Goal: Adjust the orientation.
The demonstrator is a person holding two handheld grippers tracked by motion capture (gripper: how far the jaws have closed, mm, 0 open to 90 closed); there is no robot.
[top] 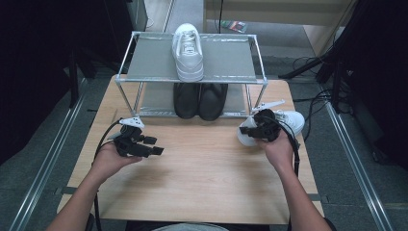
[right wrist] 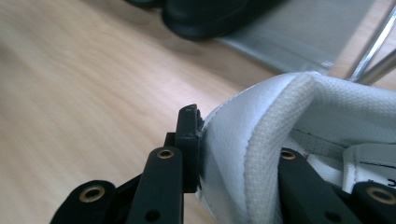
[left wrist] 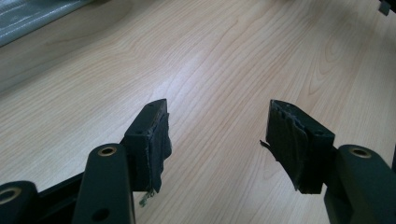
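1. The right gripper (top: 263,126) is clamped on the padded collar wall of a white sneaker (top: 292,120): one jaw outside, the other inside the shoe opening, as the right gripper view shows. Gripping the collar rim likely gives a firm hold for carrying the shoe in one piece.
2. The held sneaker sits at the right side of the table (top: 202,183), just in front of the rack's (top: 144,57) right legs.
3. Its apparent mate, a second white sneaker (top: 188,50), lies on the rack's top shelf, toe toward the person. The space beside it looks like the likely destination.
4. A black pair of shoes (top: 199,100) fills the lower shelf.
5. The left gripper (top: 156,147) has its jaws wide apart, empty, over bare tabletop; apparently idle.
6. Writing: a small printed mark on the insole in the right gripper view is too blurred to read. No brand legible.
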